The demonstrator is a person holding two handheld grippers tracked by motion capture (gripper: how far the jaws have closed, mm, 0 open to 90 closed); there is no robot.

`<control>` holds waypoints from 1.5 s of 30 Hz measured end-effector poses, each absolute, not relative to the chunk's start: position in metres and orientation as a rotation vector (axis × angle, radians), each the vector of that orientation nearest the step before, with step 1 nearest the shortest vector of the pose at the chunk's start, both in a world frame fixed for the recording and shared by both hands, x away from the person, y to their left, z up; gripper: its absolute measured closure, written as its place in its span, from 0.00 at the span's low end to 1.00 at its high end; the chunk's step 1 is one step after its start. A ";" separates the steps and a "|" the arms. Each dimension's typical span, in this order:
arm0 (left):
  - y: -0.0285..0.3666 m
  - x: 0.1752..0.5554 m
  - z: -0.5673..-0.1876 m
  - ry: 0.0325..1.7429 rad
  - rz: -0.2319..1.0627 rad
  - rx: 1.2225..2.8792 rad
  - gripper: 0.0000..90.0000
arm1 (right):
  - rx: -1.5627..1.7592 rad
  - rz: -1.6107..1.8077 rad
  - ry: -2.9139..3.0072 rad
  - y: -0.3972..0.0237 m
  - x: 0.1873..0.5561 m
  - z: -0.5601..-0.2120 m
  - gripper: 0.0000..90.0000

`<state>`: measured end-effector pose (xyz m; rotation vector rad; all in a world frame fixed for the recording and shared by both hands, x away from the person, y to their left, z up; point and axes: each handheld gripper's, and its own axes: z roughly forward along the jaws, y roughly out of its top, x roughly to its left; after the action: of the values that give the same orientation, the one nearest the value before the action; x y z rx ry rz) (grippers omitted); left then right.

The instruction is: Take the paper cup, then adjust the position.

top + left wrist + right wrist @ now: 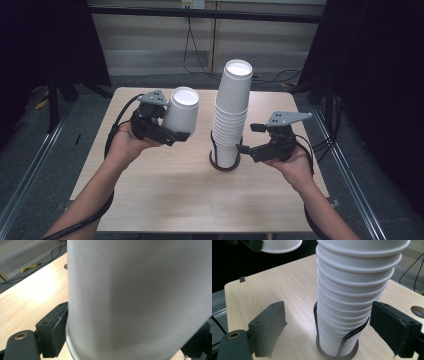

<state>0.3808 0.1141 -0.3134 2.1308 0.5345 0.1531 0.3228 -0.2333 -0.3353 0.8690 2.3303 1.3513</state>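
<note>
Pale wooden worktop [165, 190] carries a stack of white cups [231, 117] in its holder; the right claw [249, 138] stands open beside it. Left claw [176, 131] grips one inverted cup [181, 115] aloft; steady, centred lowering looks wisest.

Single cup [181, 116] white, matt, plain. Cup stack [231, 112] white, plain, rims catching light. Stack holder [347, 338] black wire, dark ring base. Both grippers [172, 134] [248, 138] black, grey plates on top. Table [165, 185] pale wood grain. Floor [30, 150] grey. Cables black.
</note>
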 end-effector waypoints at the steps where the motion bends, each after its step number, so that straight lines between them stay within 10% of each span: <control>1: 0.115 0.380 -0.314 0.530 0.157 2.145 0.15 | 0.865 1.348 2.332 -0.233 0.322 -0.336 0.15; 45: 0.102 0.358 -0.356 0.418 0.128 2.411 0.15 | 0.685 1.198 2.554 -0.218 0.317 -0.349 0.15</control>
<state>0.3577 0.1018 -0.3559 2.4114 0.4181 0.1276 0.3167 -0.2180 -0.3494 0.6849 2.5537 1.1982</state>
